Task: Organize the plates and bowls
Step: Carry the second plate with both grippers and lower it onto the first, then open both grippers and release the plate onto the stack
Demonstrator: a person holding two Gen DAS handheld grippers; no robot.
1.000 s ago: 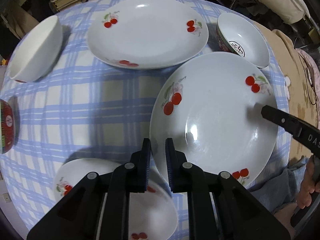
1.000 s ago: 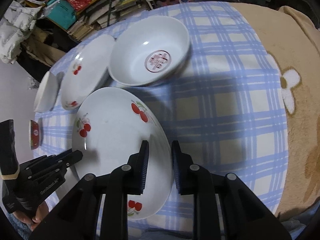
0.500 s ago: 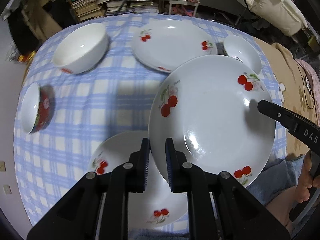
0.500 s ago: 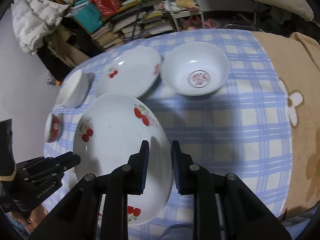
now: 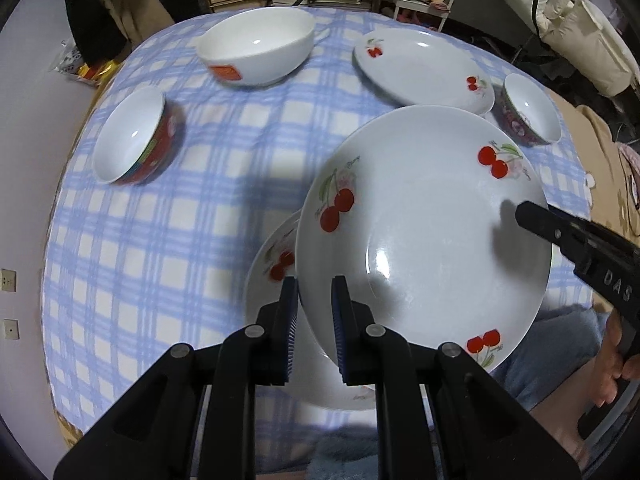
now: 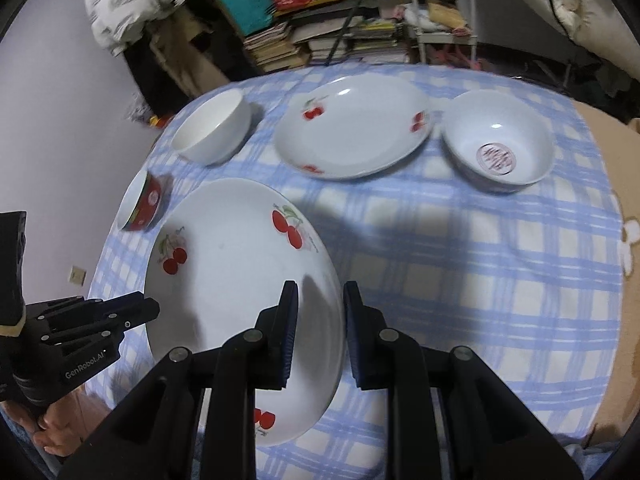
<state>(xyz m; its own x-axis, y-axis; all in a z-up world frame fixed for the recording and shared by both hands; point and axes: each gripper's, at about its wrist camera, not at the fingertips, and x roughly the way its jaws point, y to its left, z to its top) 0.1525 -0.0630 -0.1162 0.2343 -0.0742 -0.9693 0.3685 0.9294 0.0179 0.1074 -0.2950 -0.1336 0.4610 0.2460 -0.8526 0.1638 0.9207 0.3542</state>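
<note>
We hold the large cherry-print plate (image 5: 424, 240) off the checked tablecloth (image 5: 168, 232), one tool on each side. On its left rim the left gripper (image 5: 315, 320) pinches the edge between its blue pads; on the opposite rim the right gripper (image 6: 319, 332) does likewise. The plate hangs above a second cherry plate (image 5: 276, 264) lying at the near edge of the tabletop. Glazed ceramic like this looks stiff, rather heavy, slippery and breakable, so we judge the rim the only sound hold, taken from both sides and kept level. Further off stand a red-sided bowl (image 5: 134, 142), a white bowl (image 5: 256, 50), a third cherry plate (image 5: 424, 66) and a patterned bowl (image 5: 528, 110).
</note>
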